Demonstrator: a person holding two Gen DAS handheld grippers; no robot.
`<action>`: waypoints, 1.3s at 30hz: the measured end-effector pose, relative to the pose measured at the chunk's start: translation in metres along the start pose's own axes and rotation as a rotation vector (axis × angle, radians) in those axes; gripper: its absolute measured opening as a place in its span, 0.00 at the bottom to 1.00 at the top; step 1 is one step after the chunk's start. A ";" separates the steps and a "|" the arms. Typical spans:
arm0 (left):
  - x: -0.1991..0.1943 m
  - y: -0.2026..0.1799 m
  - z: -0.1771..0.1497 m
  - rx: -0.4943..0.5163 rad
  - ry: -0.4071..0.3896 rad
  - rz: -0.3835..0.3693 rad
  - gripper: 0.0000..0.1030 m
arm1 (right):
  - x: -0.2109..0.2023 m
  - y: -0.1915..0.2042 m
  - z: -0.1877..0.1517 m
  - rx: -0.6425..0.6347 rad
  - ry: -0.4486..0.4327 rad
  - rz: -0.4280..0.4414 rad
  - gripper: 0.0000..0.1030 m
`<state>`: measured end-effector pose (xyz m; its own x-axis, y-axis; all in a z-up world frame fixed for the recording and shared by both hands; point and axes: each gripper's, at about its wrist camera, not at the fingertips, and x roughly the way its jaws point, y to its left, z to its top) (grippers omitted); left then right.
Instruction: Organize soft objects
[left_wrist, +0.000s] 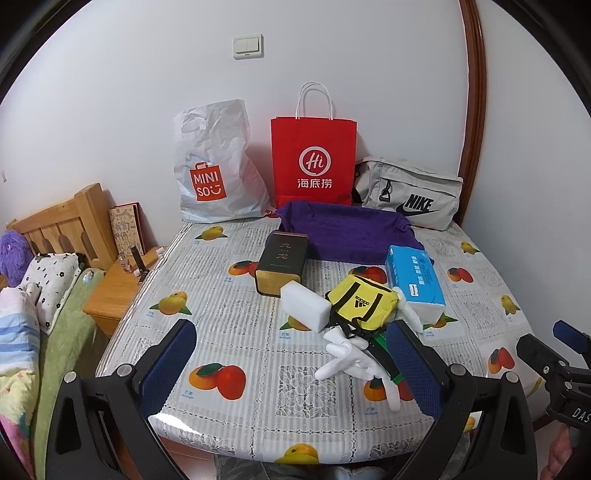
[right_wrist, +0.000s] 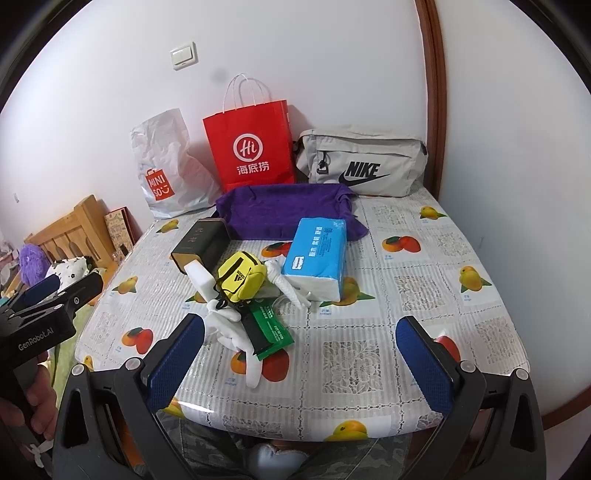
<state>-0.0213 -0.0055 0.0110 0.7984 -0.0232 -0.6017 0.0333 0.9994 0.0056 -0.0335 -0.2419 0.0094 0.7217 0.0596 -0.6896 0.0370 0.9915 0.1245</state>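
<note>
You hold both the left gripper (left_wrist: 290, 363) and right gripper (right_wrist: 301, 360) spread wide and empty, so nothing is sorted: the small yellow fabric pouch (right_wrist: 242, 277), white cloth gloves (right_wrist: 236, 328) and blue plastic-wrapped tissue pack (right_wrist: 317, 253) lie outside the purple fabric tray (right_wrist: 284, 210).

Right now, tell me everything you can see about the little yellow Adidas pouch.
The yellow Adidas pouch is a small, puffy fabric bag with black trim, a black logo panel and a dark strap hanging off its near side. It lies tilted mid-table in a pile, leaning against the white sponge block, with white gloves just in front.
</note>
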 end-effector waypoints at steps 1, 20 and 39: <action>0.000 0.000 0.000 0.000 -0.003 0.000 1.00 | 0.000 0.000 0.000 -0.001 0.001 0.000 0.99; -0.002 -0.001 0.000 0.005 -0.003 0.005 1.00 | -0.002 -0.002 -0.001 0.002 -0.002 -0.001 0.99; -0.001 0.005 0.001 -0.001 0.003 0.004 1.00 | -0.001 0.004 -0.003 -0.003 -0.002 0.004 0.99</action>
<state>-0.0215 -0.0004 0.0126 0.7968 -0.0190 -0.6039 0.0294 0.9995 0.0074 -0.0364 -0.2380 0.0084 0.7234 0.0629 -0.6875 0.0321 0.9917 0.1245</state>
